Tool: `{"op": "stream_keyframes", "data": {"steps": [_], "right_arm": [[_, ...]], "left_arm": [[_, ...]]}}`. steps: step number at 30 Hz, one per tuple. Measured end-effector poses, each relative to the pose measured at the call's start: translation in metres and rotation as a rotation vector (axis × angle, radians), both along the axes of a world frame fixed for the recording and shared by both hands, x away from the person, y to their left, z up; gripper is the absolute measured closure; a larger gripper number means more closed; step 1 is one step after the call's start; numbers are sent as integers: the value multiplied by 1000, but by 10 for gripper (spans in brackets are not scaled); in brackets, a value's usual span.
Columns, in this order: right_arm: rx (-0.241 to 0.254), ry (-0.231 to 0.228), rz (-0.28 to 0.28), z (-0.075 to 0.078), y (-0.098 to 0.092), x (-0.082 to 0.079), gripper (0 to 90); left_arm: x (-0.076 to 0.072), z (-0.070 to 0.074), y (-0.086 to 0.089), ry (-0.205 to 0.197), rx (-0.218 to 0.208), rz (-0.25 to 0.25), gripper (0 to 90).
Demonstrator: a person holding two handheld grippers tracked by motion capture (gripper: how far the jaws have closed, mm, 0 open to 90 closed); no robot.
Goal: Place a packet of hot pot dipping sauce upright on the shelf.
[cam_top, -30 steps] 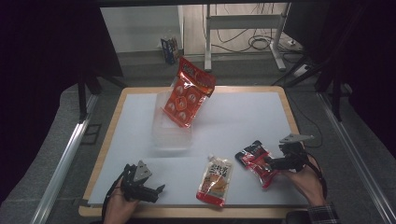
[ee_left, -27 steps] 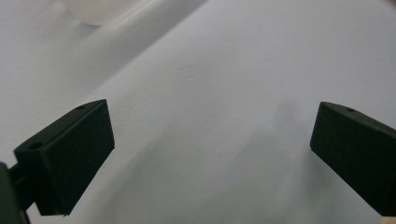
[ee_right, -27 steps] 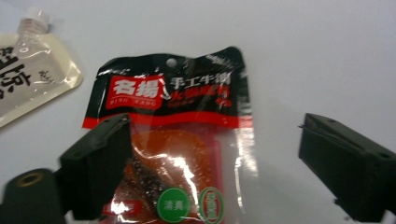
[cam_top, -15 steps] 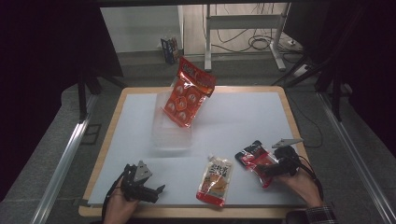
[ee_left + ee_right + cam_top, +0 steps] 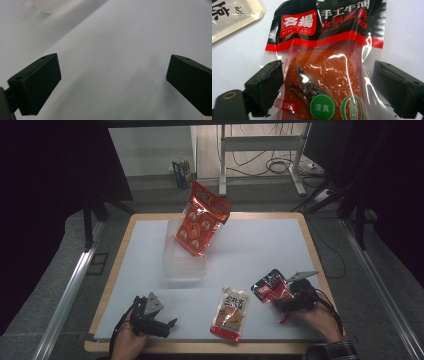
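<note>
high view: the counter [image 5: 260, 245] carries a white sheet, and the red-and-black sauce packet [image 5: 270, 287] lies at about 4 o'clock on it, close to the near edge. the right gripper [image 5: 289, 303] sits right at the packet's 5 o'clock corner, held by the person's right hand [image 5: 317, 319], with a plaid cuff at the bottom of the frame. just beside the packet, at its 8 o'clock, lies a beige spouted pouch [image 5: 230, 312]. at 12 o'clock from the sheet's middle a large red snack bag [image 5: 200, 220] leans tilted over a clear plastic container [image 5: 183, 262]. the left gripper [image 5: 165, 325] rests at about 7 o'clock on the sheet, well apart from every item, in the left hand [image 5: 127, 342].

left gripper view: the two black jaws stand wide apart over bare white sheet, released, with nothing between them (a pale edge of the clear container [image 5: 50, 6] shows at 11 o'clock).

right gripper view: the sauce packet [image 5: 324, 67] lies flat between the jaws, its red block of paste in the middle and its printed black band toward 12 o'clock. the jaws flank the packet's clear side seams; they have just been closing a little with the packet between them, yet they stand released, not pressing the block. a corner of the beige pouch [image 5: 232, 17] shows at 10 o'clock.
</note>
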State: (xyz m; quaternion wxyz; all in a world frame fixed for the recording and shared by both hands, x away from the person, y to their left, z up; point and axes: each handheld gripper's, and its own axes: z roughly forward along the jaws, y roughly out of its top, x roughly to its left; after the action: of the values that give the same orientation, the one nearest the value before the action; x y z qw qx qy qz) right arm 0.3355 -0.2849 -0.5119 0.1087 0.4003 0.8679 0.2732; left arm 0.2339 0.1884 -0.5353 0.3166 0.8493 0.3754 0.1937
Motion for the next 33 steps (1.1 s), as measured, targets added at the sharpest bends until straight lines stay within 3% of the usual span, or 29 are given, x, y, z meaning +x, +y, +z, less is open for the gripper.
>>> {"op": "stream_keyframes", "data": {"steps": [5,15,26,31,33], "right_arm": [[-7,10,13,3,1,-2,224],[-44,32,21,6,7,-3,279],[-150,-55,50,12,19,-12,313],[-90,-57,42,17,16,-12,322],[-87,-68,36,18,15,-12,325]], "left_arm": [[0,0,0,1,1,-1,0],[0,0,-1,0,4,-2,0],[0,0,-1,0,7,0,0],[0,-1,-1,0,7,-2,0],[0,-1,-1,0,8,-2,0]]}}
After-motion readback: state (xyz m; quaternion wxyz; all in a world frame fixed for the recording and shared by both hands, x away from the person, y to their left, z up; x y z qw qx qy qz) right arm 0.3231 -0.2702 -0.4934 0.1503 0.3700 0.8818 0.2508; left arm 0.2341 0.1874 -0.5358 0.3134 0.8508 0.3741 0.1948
